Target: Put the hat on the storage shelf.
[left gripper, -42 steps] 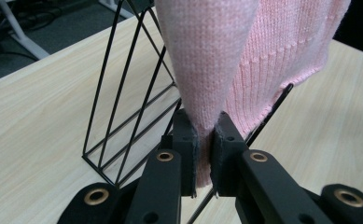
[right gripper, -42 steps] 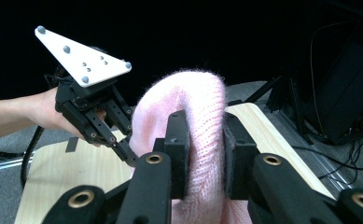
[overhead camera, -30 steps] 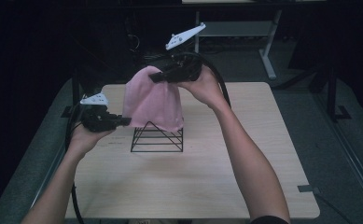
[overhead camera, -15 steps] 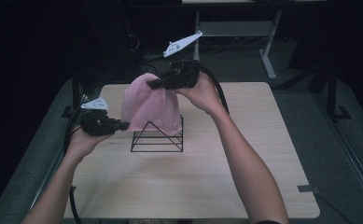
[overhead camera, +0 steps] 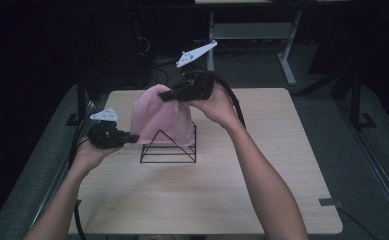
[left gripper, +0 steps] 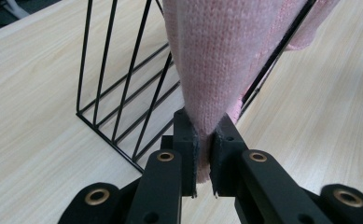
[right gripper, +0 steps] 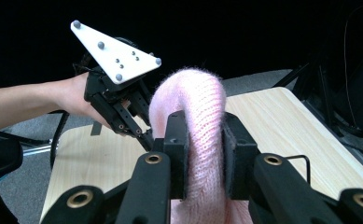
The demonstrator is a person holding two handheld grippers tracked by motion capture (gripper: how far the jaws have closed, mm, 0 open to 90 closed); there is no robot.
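1. The pink knitted cloth (overhead camera: 159, 120) hangs over the black wire rack (overhead camera: 168, 147), which stands near the middle of the counter (overhead camera: 262, 200); part of the cloth is already draped down the rack's sloped side.
2. The right gripper (overhead camera: 163, 96) is clenched on a thick fold at the top of the cloth, held above the rack's peak.
3. The left gripper (overhead camera: 134, 137) is clamped on the cloth's lower edge, just beside the rack's left corner; in the left gripper view (left gripper: 202, 154) the knit is pinched between the pads.
4. Judged from this, the draping looks about half done: the cloth is over the rack but not yet let go.
5. Still left: lowering the top fold onto the rack, smoothing the sides, and releasing both grips.
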